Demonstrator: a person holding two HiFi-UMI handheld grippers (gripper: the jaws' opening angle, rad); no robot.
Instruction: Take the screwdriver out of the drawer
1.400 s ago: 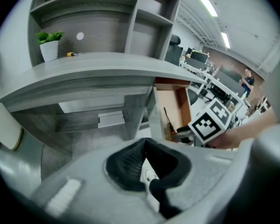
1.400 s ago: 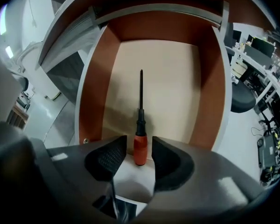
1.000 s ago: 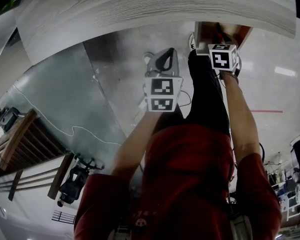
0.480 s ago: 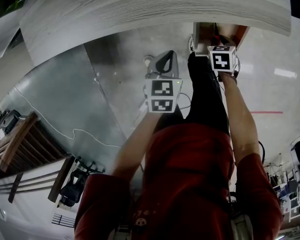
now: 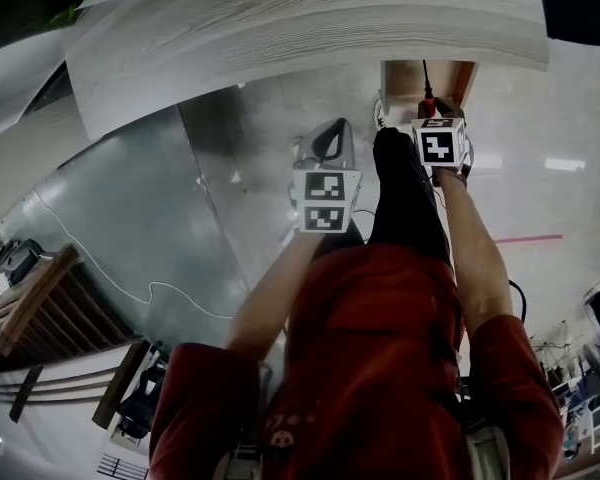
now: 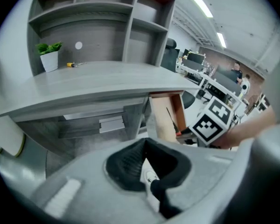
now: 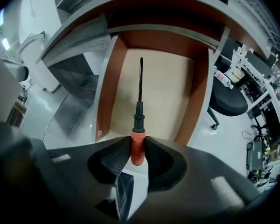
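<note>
Above the open wooden drawer [image 7: 164, 97], the right gripper [image 7: 138, 143] pinches the red-handled screwdriver [image 7: 139, 112] by its handle, seemingly to lift it clear, while the left gripper [image 6: 145, 144], jaws pressed together and empty, hangs aside.

Seen from the head camera, both bare forearms reached from red sleeves toward the upper middle of the frame, the left forearm [image 5: 278, 293] left of centre and the right forearm [image 5: 472, 253] right of it. The left gripper [image 6: 145, 143] angled downward, jaws together on nothing. The right gripper [image 7: 138, 143], higher in the frame, pointed steeply down, its pads clamped on the red handle of a screwdriver [image 7: 138, 120].
</note>
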